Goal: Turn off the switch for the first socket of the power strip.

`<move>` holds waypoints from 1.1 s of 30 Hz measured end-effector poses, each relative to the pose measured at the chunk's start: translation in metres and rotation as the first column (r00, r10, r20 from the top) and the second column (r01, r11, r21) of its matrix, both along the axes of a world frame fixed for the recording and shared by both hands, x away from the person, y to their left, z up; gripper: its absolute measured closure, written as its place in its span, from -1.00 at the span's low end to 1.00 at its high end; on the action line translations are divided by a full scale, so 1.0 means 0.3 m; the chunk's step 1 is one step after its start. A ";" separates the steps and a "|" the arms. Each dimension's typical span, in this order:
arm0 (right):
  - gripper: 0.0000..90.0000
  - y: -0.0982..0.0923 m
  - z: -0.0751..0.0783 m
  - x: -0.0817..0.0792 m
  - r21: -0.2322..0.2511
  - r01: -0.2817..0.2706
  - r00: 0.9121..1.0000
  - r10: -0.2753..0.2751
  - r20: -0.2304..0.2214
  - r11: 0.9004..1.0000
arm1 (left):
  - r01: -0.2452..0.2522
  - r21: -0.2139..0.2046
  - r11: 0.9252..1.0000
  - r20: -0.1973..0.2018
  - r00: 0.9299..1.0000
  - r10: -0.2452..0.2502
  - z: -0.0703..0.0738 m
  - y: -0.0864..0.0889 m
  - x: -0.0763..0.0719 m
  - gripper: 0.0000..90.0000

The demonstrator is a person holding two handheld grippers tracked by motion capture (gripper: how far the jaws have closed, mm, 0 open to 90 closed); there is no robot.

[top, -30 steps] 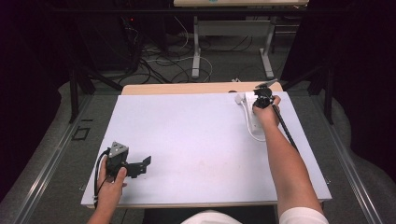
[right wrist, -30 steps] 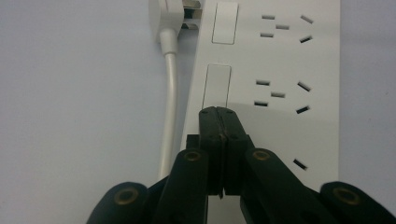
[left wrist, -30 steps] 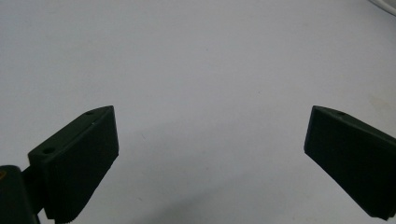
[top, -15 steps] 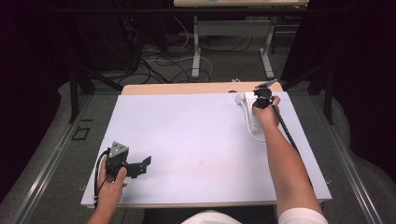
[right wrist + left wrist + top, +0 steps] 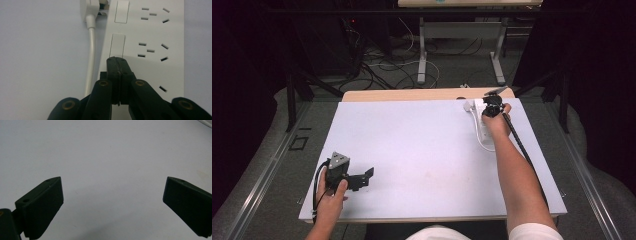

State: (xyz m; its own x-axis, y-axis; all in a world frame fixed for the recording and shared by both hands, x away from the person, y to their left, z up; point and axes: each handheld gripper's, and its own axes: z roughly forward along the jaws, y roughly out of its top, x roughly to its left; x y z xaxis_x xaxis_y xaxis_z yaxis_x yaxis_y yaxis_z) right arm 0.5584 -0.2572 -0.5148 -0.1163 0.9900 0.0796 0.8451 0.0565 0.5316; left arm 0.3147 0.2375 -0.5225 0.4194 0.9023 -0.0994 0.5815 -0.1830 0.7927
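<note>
Black jaws of my right gripper (image 5: 117, 61) are pressed together with nothing between them, tips resting at the lower end of one long rocker switch (image 5: 117, 46) on the white power strip (image 5: 160, 32). I count two such switches in the right gripper view, the second (image 5: 121, 11) farther up the strip, and beside each a group of socket slots; a single slot of a third group shows near the jaws. One white plug (image 5: 90, 8) sits against the strip's far left edge, and one white cord (image 5: 90, 55) runs from it back along the strip's side.

From the high view, the right gripper (image 5: 492, 106) is over the strip (image 5: 479, 120) at the tabletop's (image 5: 412, 145) far right corner, cord looping beside my forearm.

Left gripper (image 5: 112, 202): two jaws spread wide, holding nothing, bare white tabletop between them. In the high view it (image 5: 362, 177) lies low at the near left, jaws pointing right, well apart from the strip. One hand on each gripper.
</note>
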 end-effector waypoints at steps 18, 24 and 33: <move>1.00 0.000 0.001 0.001 0.008 0.009 1.000 -0.009 -0.001 1.000 | 0.001 0.001 1.000 -0.002 1.000 -0.001 0.000 0.001 -0.001 -0.94; 1.00 0.000 0.002 0.001 0.009 0.011 1.000 -0.011 -0.001 1.000 | -0.001 -0.001 1.000 -0.004 1.000 0.001 0.001 0.002 -0.002 -0.93; 0.99 -0.002 0.003 -0.002 0.000 0.008 1.000 -0.008 -0.002 1.000 | -0.001 -0.001 1.000 -0.003 1.000 0.001 0.000 0.000 -0.001 -0.94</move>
